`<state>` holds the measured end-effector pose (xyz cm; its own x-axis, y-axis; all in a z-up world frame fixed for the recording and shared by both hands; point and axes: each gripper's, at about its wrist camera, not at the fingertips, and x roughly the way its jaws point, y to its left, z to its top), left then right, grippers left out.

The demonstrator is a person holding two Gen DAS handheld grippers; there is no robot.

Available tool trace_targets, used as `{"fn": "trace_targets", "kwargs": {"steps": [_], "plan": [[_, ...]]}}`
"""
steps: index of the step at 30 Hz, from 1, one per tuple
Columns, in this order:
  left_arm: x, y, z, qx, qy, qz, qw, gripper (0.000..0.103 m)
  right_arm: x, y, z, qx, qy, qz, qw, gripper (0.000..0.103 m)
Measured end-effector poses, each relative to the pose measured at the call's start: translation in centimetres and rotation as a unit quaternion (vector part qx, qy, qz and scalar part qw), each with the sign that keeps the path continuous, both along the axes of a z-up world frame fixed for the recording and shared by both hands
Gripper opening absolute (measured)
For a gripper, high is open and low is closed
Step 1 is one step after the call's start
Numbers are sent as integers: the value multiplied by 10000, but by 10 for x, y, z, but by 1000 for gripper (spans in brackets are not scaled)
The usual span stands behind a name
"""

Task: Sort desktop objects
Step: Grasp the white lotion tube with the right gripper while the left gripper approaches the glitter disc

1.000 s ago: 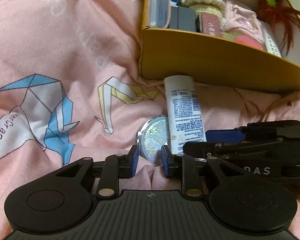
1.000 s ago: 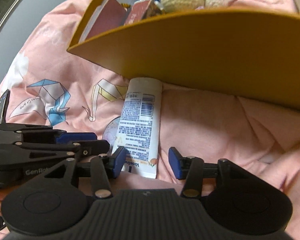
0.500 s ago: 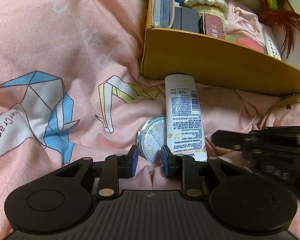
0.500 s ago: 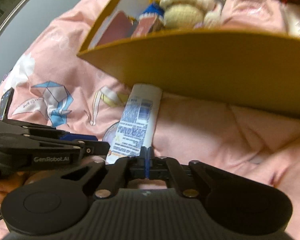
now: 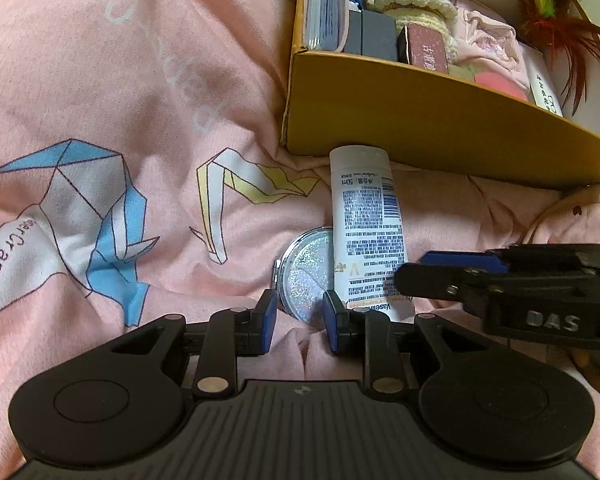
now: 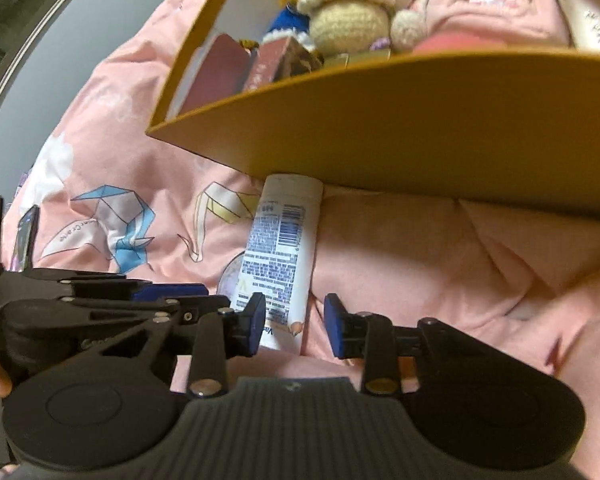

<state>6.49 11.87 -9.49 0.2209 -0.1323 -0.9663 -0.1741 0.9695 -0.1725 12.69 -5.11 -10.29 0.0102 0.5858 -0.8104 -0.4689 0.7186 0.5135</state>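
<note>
Pink blanket (image 5: 100, 80) lies under my white tube (image 5: 366, 236), near the yellow box (image 5: 420, 120). My right gripper (image 6: 294, 326) is opening around the tube's near end. My left gripper (image 5: 298, 322) sits half open, holding nothing, by the shiny round mirror (image 5: 306, 276).

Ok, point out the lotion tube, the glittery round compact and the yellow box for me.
lotion tube (image 5: 366, 216), left wrist view, on its printed label.
glittery round compact (image 5: 306, 270), left wrist view, on its sparkly lid.
yellow box (image 6: 400, 120), right wrist view, on its front wall.
</note>
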Motion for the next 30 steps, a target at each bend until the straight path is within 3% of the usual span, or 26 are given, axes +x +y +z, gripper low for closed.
{"fn": "trace_targets", "kwargs": {"steps": [6,11,19,30], "plan": [[0,-2,-1,24,13,1,10000,29,5,14,-19,132,286,142,9994,38],[1,-1,-2,16,22,5,10000,29,0,13,-16,199,165,162,9995,22],[1,7,0,-83,3,28,10000,32,-12,-16,25,280,-406,-12,9988,12],[8,11,-7,-504,109,222,9984,41,-30,-60,83,-28,-1287,52,9917,12]]}}
